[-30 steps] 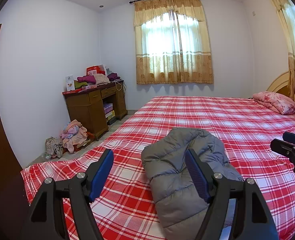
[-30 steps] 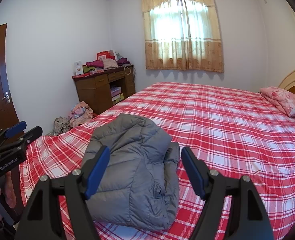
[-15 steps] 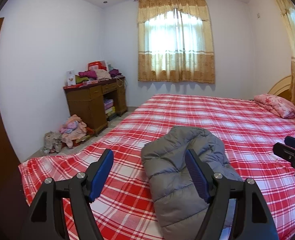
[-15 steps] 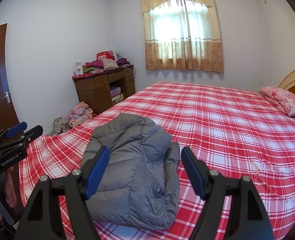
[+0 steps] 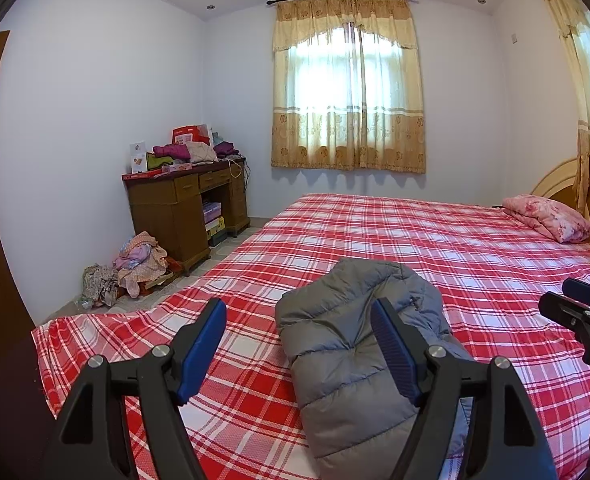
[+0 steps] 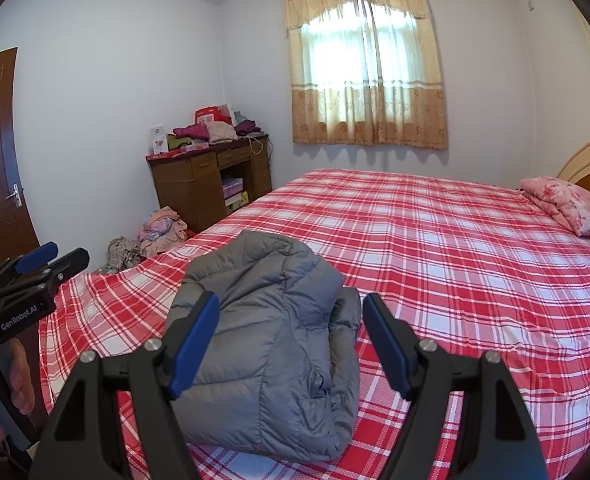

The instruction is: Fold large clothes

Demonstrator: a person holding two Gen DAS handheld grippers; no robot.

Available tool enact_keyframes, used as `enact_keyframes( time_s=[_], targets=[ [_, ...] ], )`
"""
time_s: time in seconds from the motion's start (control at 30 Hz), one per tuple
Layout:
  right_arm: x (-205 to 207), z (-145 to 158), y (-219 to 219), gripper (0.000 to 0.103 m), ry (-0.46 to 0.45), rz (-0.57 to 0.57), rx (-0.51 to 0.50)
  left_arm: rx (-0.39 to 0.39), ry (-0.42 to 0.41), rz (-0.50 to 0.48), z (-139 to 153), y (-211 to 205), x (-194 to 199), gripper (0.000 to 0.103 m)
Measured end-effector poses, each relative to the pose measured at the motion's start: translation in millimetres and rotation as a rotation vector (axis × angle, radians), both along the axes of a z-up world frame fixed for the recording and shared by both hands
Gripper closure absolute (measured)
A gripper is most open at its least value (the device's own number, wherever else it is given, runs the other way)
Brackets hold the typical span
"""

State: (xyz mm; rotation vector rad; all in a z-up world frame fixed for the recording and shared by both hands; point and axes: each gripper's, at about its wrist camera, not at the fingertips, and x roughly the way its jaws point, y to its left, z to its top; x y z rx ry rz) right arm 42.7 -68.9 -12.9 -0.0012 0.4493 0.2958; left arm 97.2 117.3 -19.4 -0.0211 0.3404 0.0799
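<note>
Both pairs of fingers spread wide and empty above a folded grey jacket.

Low in frame, left gripper [image 5: 299, 344] and right gripper [image 6: 291, 340] gaping, pinching nothing. Just beyond, at lower centre, grey puffer jacket [image 6: 263, 340] bundled on the plaid bed [image 6: 455, 260] near its front edge. Likely risk: slippery, springy padding puffing open again, or sliding off the edge if nudged.
</note>
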Motion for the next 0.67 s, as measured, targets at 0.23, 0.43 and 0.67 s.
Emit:
enact_keyframes(
  time_s=[0.23,0.43,0.67],
  targets=[
    [-1.4,-2.4,3.4,0.026,0.002,0.005,-0.005,0.018,0.008,0.023,-1.8,-0.8,1.7,0.022],
    [-1.3,-2.7,3.9,0.026,0.002,0.004,-0.005,0.029,0.000,0.021,-2.9,-1.5,1.9,0.021],
    [-0.6,-5.9,2.3,0.026,0.010,0.000,-0.007,0.054,-0.019,0.009,-5.6,-4.9,1.8,0.021]
  ],
)
